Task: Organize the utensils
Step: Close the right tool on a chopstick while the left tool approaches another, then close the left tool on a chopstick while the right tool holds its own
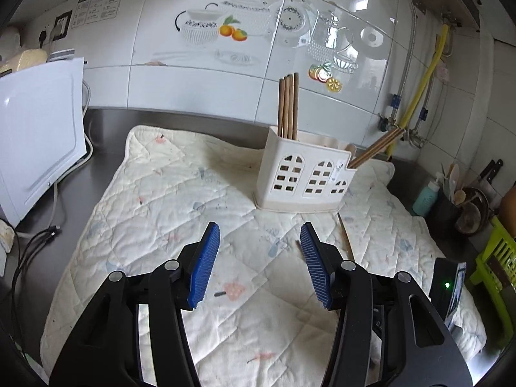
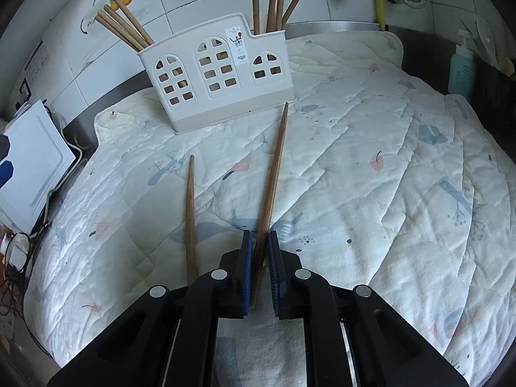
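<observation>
Chopsticks are the objects to be sorted. One chopstick (image 2: pixel 271 183) lies between the blue pads of the right tongs (image 2: pixel 259 242), whose jaws are closed on its thick end; its thin tip reaches forward to just beside the base of the white holder (image 2: pixel 219 74). A second chopstick (image 2: pixel 190 213) lies loose on the quilted mat (image 2: pixel 371 177), to the left of the gripped one and apart from it. The left tongs (image 1: pixel 259 235) stand about half open above the mat with nothing between the pads. Beyond them the holder stands upright on the mat, with one bundle of chopsticks (image 1: pixel 288 106) upright in its taller end compartment and another bundle (image 1: pixel 375 150) leaning outward from the lower end. The mat covers a steel bench (image 1: pixel 106 119) that runs along a tiled wall (image 1: pixel 200 90). A white appliance (image 1: pixel 35 129) stands at the left edge.
</observation>
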Demonstrator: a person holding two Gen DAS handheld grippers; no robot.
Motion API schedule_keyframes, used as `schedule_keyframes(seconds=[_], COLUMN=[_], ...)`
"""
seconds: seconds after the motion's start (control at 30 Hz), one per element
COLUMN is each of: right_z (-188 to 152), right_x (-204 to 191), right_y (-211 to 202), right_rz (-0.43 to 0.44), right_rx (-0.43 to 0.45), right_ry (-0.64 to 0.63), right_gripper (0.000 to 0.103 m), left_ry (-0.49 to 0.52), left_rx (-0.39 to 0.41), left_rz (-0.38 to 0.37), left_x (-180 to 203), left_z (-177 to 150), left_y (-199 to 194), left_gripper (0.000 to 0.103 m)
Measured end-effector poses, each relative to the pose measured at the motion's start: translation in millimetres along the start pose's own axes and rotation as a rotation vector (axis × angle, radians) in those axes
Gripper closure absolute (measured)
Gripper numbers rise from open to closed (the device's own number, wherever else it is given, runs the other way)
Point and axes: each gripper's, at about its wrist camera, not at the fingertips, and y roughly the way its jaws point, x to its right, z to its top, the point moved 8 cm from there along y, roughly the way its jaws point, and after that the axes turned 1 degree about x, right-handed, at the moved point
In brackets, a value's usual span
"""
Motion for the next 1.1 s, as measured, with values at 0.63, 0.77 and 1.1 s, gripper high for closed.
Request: schedule_keyframes(seconds=[0.63,0.77,1.1], right_z=[-8,-11,-14], right_x=[40,48,60], right_y=[-55,-63,-65], right_rz=[0.028,0.037,0.059], right_rx=[0.092,0.104,0.106], right_ry=[-0.065,-0.062,-0.044], right_gripper=[0.097,0.097,0.097], left_ry=[0.019,-0.013,-0.119], left_rx=[-0.228,-0.265,-0.304], left_rz=[-0.153,-0.150,-0.084], left_x=[101,113,117], left_z=[-135,-147,-161], left_y=[10,21,39], left_gripper=[0.063,0.076,0.082])
